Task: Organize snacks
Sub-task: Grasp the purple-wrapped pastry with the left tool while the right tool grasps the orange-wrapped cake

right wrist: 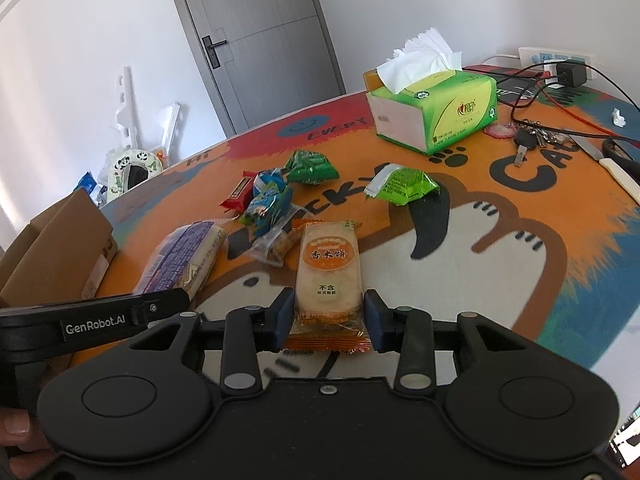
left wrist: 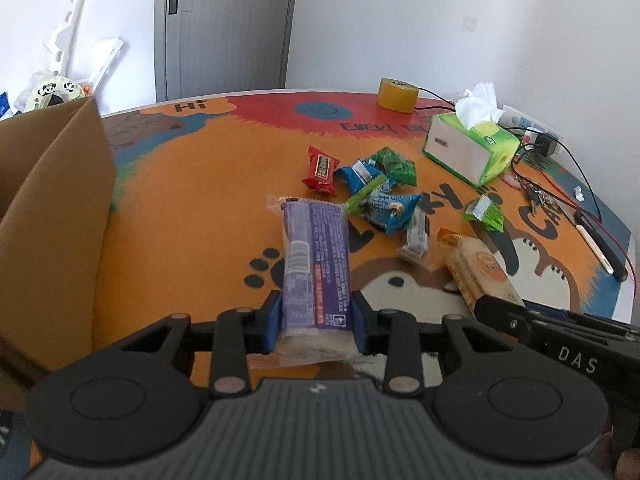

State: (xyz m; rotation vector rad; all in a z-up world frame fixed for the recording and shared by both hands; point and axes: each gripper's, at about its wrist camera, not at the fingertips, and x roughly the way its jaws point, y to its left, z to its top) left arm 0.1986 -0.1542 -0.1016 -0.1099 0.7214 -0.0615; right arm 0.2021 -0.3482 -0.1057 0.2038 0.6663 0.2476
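The left tongs (left wrist: 316, 320) clamp the purple packet (left wrist: 316, 256) near its end; the right tongs (right wrist: 328, 320) straddle the rice cracker pack (right wrist: 329, 270) on the bench (right wrist: 520, 280) — whether they pinch it, I cannot tell. Lift level, then swing toward the cardboard box (left wrist: 52, 216) at nine o'clock.

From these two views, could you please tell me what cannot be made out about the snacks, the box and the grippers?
- Cardboard box: its inside is hidden by its own wall and cut by the left edge in the left wrist view.
- Purple packet: near end hidden between the left gripper fingers; small print unreadable.
- Rice cracker in the right gripper: lifted or resting, unclear.
- Blue packets: overlapping, count uncertain.
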